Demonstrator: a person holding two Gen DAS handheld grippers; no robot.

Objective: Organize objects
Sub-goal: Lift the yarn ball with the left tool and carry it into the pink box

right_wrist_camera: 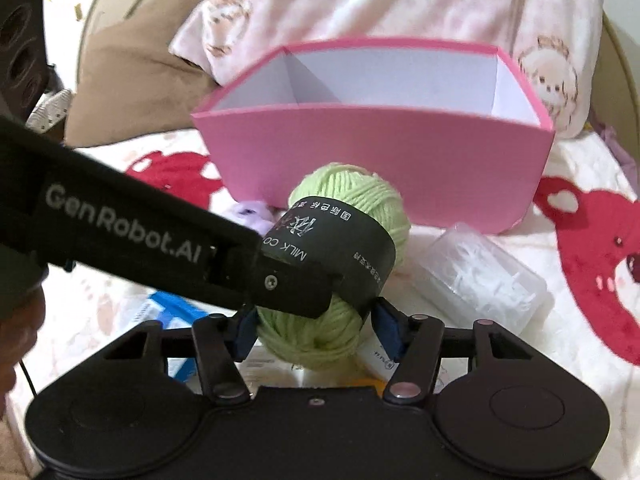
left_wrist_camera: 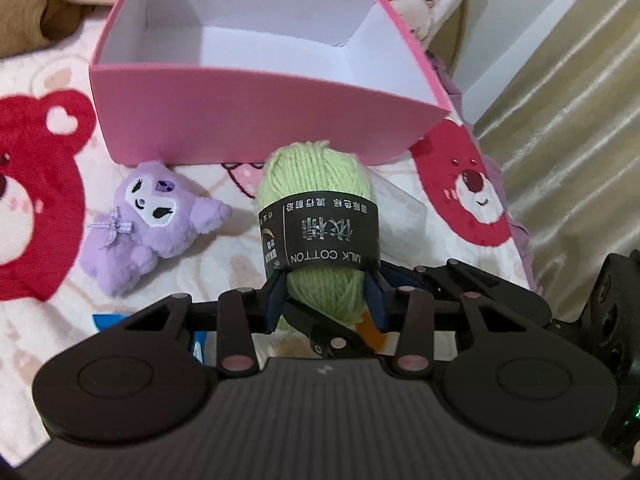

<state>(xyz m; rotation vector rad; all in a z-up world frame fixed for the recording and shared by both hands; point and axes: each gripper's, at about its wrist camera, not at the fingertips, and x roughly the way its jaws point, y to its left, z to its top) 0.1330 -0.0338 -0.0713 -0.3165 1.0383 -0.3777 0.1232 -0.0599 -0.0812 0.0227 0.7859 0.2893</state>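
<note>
A: L hand-held gripper [left_wrist_camera: 326, 298] – state?
B: Clenched on the green yarn skein [left_wrist_camera: 316, 216]. Blue pads press its lower end from both sides, just under the black "MILK COTTON" band [left_wrist_camera: 320, 236]. Skein stands upright, off the bed.
A: R hand-held gripper [right_wrist_camera: 316, 330]?
B: Also on the skein's lower end from its own side. Left pad touches the yarn; right pad sits by the band edge, contact there unclear, so can't tell if it's really gripping.
A: Where's the yarn vs the box?
B: In front of the pink box [left_wrist_camera: 256, 120], below its rim, not inside. Box is open-topped, white inside, w/ an inner divider.
A: Other stuff?
B: Purple plush toy [left_wrist_camera: 148, 224] lying on the bed sheet [left_wrist_camera: 48, 184] w/ red bear print, left of the skein, near the box front. Clear plastic container [right_wrist_camera: 480, 276] w/ white bits, right of the skein, near the box corner. Blue-white packet [right_wrist_camera: 172, 312] under the L gripper's arm. Pink patterned pillow [right_wrist_camera: 400, 4] behind the box.
</note>
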